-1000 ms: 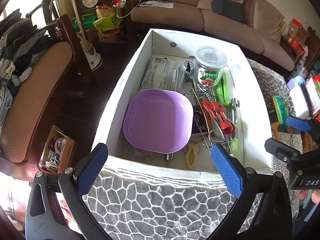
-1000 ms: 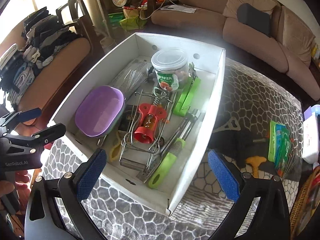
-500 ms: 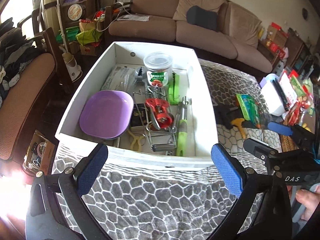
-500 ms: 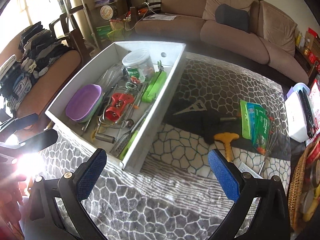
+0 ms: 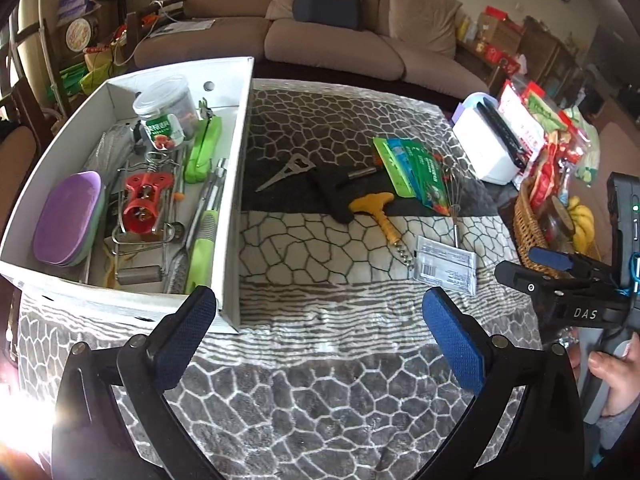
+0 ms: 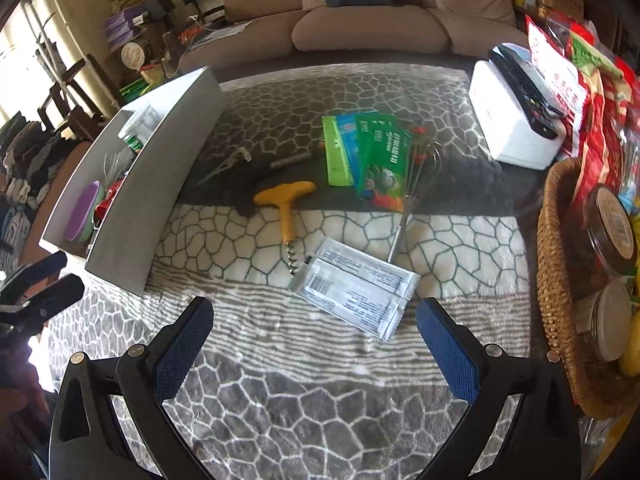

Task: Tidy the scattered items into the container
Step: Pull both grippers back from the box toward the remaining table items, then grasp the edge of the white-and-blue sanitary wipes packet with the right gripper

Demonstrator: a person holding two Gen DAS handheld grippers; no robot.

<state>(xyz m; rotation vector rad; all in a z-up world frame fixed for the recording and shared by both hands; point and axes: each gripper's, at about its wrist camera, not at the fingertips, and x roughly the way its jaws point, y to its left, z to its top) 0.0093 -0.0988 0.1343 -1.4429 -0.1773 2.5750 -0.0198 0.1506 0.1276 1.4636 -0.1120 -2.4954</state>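
Note:
A white box (image 5: 234, 184) (image 6: 160, 184) stands at the left of the cloth, holding a purple plate (image 5: 66, 218), a red corkscrew (image 5: 144, 200), a clear jar (image 5: 166, 114) and green-handled tools. Loose on the cloth to its right lie a yellow corkscrew (image 5: 380, 212) (image 6: 286, 204), a silver packet (image 5: 446, 266) (image 6: 356, 290), green packets (image 5: 416, 170) (image 6: 368, 156), a whisk (image 6: 412, 196), a metal opener (image 5: 286, 170) and a black item (image 5: 332, 190). My left gripper (image 5: 320, 332) is open over bare cloth by the box corner. My right gripper (image 6: 314, 340) is open just short of the silver packet.
A white case (image 6: 516, 120) with a black remote sits at the far right, beside a wicker basket (image 6: 554, 292) of jars, bananas and snack bags. A brown sofa (image 5: 332, 40) runs along the back. A chair (image 5: 16, 148) stands left of the box.
Both grippers have swung right and drawn back from over the box. The loose items on the cloth now fill both views, and the box sits at the left. Both stay open.

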